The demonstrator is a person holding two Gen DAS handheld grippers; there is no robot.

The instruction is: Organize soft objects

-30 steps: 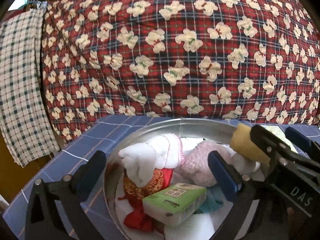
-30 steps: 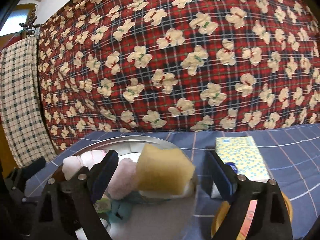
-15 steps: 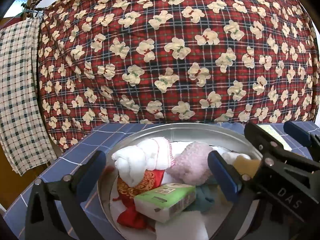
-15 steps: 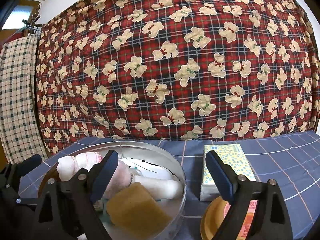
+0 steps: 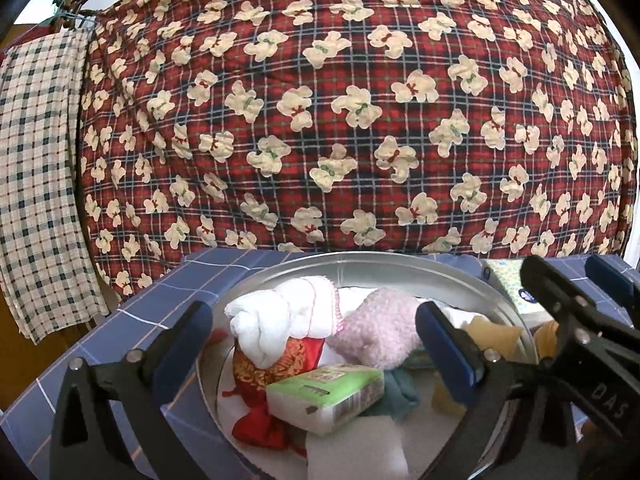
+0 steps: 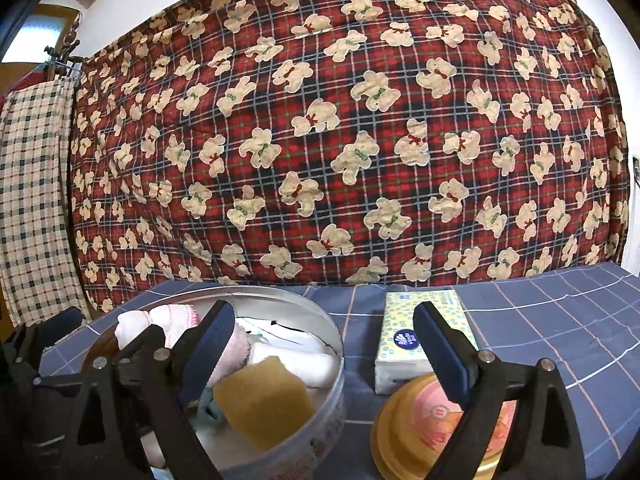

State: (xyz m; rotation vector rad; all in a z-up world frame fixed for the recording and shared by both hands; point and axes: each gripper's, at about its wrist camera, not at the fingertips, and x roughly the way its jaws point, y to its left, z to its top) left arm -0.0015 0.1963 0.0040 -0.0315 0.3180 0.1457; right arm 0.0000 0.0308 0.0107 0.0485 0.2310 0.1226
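Nearest the left wrist camera, the left gripper (image 5: 312, 344) has its two blue-padded fingers spread wide with nothing pinched between them, poised over the round metal tin (image 5: 360, 264). The right gripper (image 6: 324, 344) is likewise spread and empty, with the tin's right rim and the blue checked tablecloth (image 6: 560, 320) behind the gap; seen from the left view, its black body carries the letters "DAS".

The soft objects lie in that one tin. Counted from the left view: one flat white pad (image 5: 356, 446) at the near edge, one green-and-white tissue packet (image 5: 326, 394) with print too small to read, one red-and-gold patterned cloth (image 5: 276, 364), one teal cloth (image 5: 400, 394), one rolled white towel (image 5: 280, 316) with pink edging, one fluffy pink piece (image 5: 380, 326), and one yellow sponge (image 5: 494, 332) at the right side.

The right wrist view shows the sponge (image 6: 266, 396) fully, lying flat inside the tin's near right wall, plus a white roll (image 6: 292, 360) behind it. It alone shows clearly what stands outside the tin: one yellow lid-like disc (image 6: 416, 428) with a red-and-pink face, and just behind it one yellow patterned tissue pack (image 6: 424, 312) bearing a blue round logo, unreadable.

Farthest back hang one red plaid blanket with cream bears (image 6: 360, 140) and one checked cloth (image 5: 36, 168) at left.
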